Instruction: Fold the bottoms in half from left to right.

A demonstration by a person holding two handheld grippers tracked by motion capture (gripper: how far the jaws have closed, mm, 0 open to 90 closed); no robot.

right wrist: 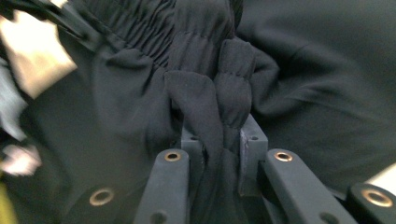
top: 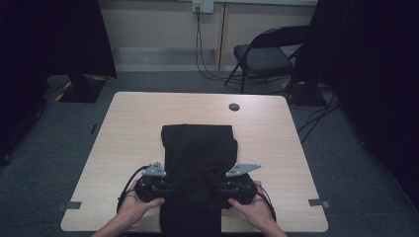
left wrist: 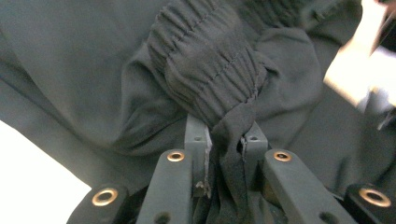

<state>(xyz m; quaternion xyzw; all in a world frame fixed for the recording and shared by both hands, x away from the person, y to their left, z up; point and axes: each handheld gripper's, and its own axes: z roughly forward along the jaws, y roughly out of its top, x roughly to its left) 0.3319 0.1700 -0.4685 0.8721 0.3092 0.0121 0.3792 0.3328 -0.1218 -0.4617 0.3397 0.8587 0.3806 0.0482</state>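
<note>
Two grippers, left gripper (top: 165, 187) and right gripper (top: 222, 188), each pinching one black garment (top: 200, 148), one table (top: 123, 128).

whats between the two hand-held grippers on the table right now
In the high view, the black fabric garment spans the stretch between the left hand-held gripper and the right hand-held gripper; each grips its gathered edge.

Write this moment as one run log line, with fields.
left gripper: shut on black garment | right gripper: shut on black garment | garment: on table
</note>
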